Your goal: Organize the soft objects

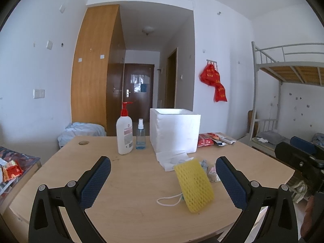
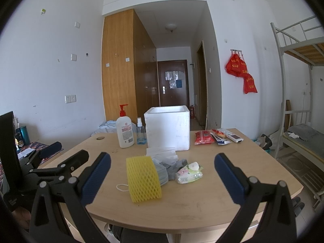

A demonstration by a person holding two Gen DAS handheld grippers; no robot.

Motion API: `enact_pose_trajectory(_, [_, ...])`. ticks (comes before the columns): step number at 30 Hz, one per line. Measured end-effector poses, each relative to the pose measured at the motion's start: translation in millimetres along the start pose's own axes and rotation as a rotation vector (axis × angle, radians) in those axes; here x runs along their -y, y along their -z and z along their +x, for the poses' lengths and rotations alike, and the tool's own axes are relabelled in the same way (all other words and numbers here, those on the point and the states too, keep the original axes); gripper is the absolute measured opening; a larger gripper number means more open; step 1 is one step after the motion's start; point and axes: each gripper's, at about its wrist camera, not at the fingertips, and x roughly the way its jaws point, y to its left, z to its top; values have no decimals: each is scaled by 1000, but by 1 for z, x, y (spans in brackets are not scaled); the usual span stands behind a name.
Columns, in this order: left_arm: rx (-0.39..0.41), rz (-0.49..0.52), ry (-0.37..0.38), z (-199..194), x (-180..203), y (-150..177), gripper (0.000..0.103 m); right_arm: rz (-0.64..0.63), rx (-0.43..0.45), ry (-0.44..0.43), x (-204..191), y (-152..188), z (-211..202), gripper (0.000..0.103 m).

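A yellow foam net sleeve (image 2: 143, 179) stands on the wooden table (image 2: 202, 202), also in the left wrist view (image 1: 194, 185). Behind it lie a face mask (image 2: 161, 174) with a white ear loop (image 1: 169, 200), a grey cloth (image 2: 178, 166), white tissue (image 2: 162, 151) and a wet-wipe pack (image 2: 188, 173). A white foam box (image 2: 168, 127) stands open behind the pile. My left gripper (image 1: 163, 177) is open above the table's near edge, left of the sleeve. My right gripper (image 2: 163, 177) is open, hovering before the pile. Both are empty.
A lotion pump bottle (image 2: 125, 130) and a small spray bottle (image 2: 140, 133) stand left of the box. A red packet (image 2: 204, 137) and a remote control (image 2: 232, 135) lie at the back right. A bunk bed (image 2: 299, 101) stands at the right.
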Motion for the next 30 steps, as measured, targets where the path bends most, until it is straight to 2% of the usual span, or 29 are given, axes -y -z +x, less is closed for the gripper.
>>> enact_pose_trajectory(30, [6, 11, 1, -1, 5, -2, 103, 0, 3, -2, 1, 1, 0, 103])
